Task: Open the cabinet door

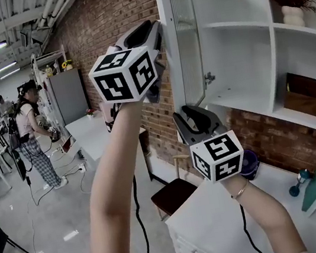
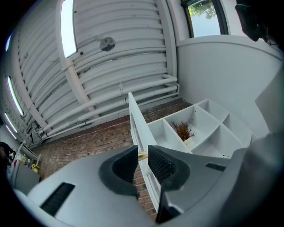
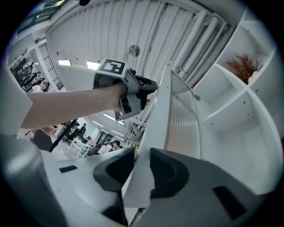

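The white cabinet door point(image 1: 180, 41) with its ribbed glass panel stands swung out, its free edge toward me. My left gripper point(image 1: 157, 33) is high on the door's outer side. In the left gripper view its jaws point(image 2: 142, 159) close round a small yellowish handle point(image 2: 142, 154) at the door's edge point(image 2: 135, 119). My right gripper point(image 1: 194, 111) is lower, at the door's bottom corner. In the right gripper view the door point(image 3: 177, 119) runs between its jaws point(image 3: 142, 173), and both pads lie against the panel. The left gripper point(image 3: 148, 91) shows above it there.
Open white shelves hold a dried plant in a white vase point(image 1: 293, 10) and a wooden box point(image 1: 306, 95). A brick wall point(image 1: 121, 15) stands left of the cabinet. Below are a dark stool point(image 1: 172, 195) and a white drawer unit point(image 1: 211, 228). A person point(image 1: 33, 132) stands far left.
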